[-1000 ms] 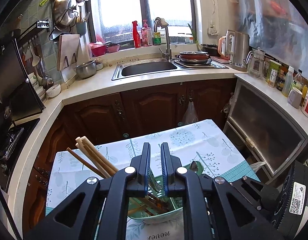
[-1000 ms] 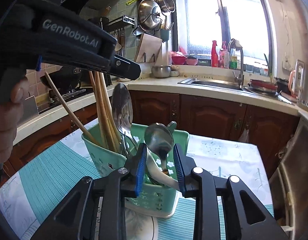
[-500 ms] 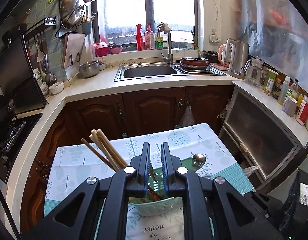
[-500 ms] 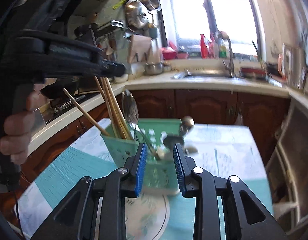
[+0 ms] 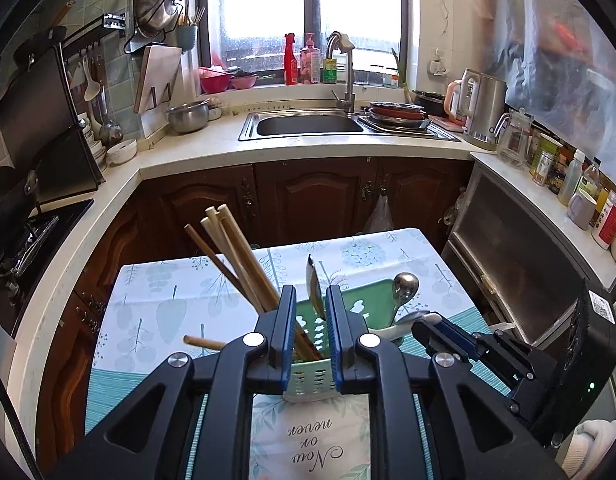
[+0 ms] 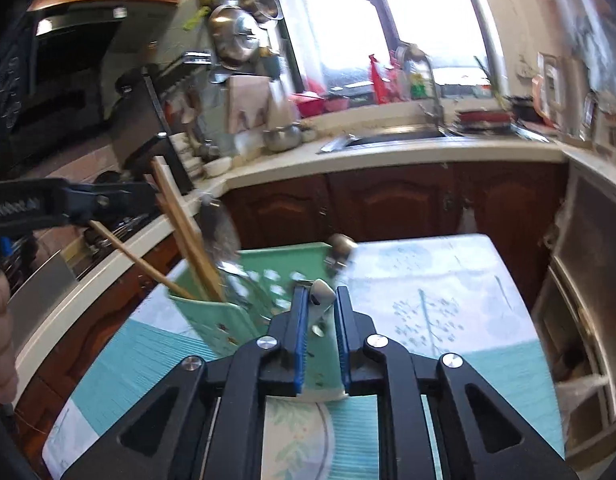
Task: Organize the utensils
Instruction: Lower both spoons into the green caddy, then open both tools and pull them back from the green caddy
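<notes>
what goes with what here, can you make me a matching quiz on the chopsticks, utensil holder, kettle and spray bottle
Things:
1. chopsticks
2. utensil holder
3. kettle
4. spray bottle

Place or colour:
a. red, on the windowsill
b. green, standing on the tablecloth
c. metal, on the counter right of the sink
d. wooden, leaning out of the holder

Pairs: 1-d, 2-b, 3-c, 4-a
</notes>
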A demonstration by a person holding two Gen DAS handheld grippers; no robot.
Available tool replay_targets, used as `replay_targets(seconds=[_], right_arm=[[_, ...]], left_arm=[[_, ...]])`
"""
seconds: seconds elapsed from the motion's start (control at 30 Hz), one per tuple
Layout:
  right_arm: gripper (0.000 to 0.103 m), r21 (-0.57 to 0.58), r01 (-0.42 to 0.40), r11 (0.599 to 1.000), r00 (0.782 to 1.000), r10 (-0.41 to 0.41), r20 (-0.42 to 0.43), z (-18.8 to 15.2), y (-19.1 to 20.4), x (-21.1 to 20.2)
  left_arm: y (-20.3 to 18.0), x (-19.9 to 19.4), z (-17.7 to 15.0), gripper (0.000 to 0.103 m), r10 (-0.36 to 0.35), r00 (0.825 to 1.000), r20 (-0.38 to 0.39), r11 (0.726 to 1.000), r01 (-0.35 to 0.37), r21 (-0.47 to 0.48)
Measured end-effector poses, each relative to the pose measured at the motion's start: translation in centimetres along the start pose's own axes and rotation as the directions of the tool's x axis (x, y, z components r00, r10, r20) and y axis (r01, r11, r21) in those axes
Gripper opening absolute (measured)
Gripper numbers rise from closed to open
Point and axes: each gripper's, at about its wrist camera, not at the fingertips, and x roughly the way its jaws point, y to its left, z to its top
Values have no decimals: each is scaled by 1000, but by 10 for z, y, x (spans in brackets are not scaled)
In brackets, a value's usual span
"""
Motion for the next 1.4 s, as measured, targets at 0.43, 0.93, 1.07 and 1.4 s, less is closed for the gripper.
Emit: replay_targets(seconds=[0.43,0.93,1.07,1.4], right_arm=[[9,-108,-5,994,1000,7,20,57,60,24],[10,-138,-6,990,993,-10,-115,47,97,-38],[10,-95,7,995,985,-24,-174,39,96,-61],[28,8,87,996,954,-81,-287,33,103,-149]], left_arm=[[14,-21,-1,24,22,1000,14,999,-22,-45],[29,-59,-34,49,28,999,-33,997,-31,-67],[26,-67,-56,57,23,996,-87,997,-29,-66],[22,-98,-86,88,1,988,-158,989,-25,-148]])
